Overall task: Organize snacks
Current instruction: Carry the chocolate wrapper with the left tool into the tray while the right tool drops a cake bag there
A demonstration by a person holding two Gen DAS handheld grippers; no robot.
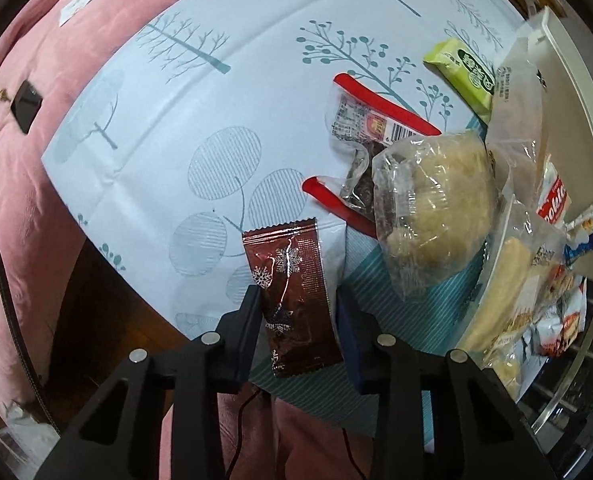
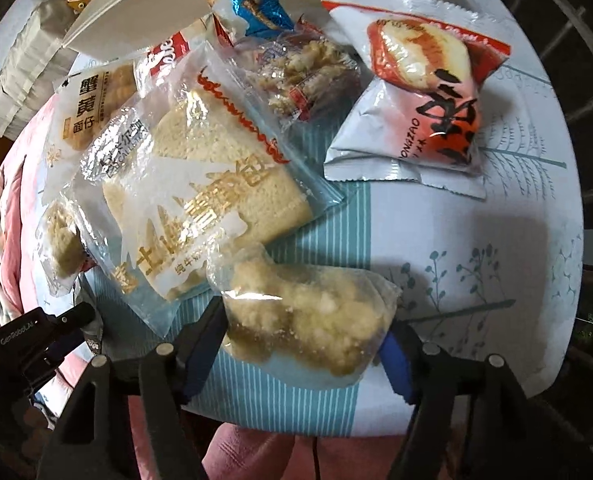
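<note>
The brown snowflake wrapper [image 1: 294, 296] is gripped between the left gripper [image 1: 298, 312] fingers at the counter [image 1: 200, 92] edge. The clear crumbly-pastry bag [image 2: 304, 316] is bracketed by the right gripper [image 2: 308, 340] fingers; contact cannot be told.

Brown snowflake-printed wrapper [image 1: 294, 296], lime-green packet [image 1: 462, 74] — pale blue tablecloth [image 1: 224, 128] with teal trees.

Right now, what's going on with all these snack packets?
A person is sorting snacks on a patterned tablecloth using handheld tongs. The left tongs pinch a brown snowflake-print packet. The right tongs straddle a clear bag of pale crumbly pastry. Other packets lie heaped nearby.
</note>
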